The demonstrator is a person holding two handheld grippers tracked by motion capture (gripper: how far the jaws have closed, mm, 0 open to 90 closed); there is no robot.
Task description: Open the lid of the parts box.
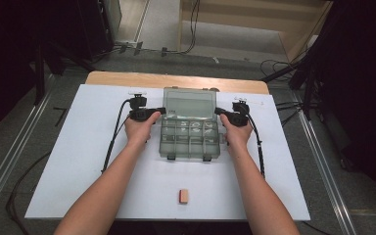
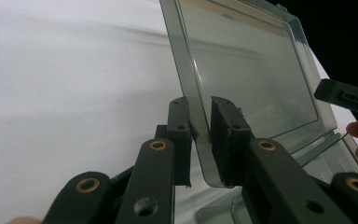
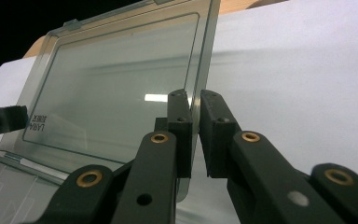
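Bright, even overhead light on the white table sheet (image 1: 78, 161); dark, nearly black surroundings at nine and three o'clock. Soft, low-resolution high view. Faint shadows beside the forearms. Small white glare patch on the clear lid (image 3: 121, 93) in the right gripper view. Nearest jaw links blurred at six o'clock.

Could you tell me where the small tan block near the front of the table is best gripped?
Across its two long sides, coming straight down from above. The tan block lies flat on the white table cover, well clear of the organiser box, so nothing blocks the jaws.
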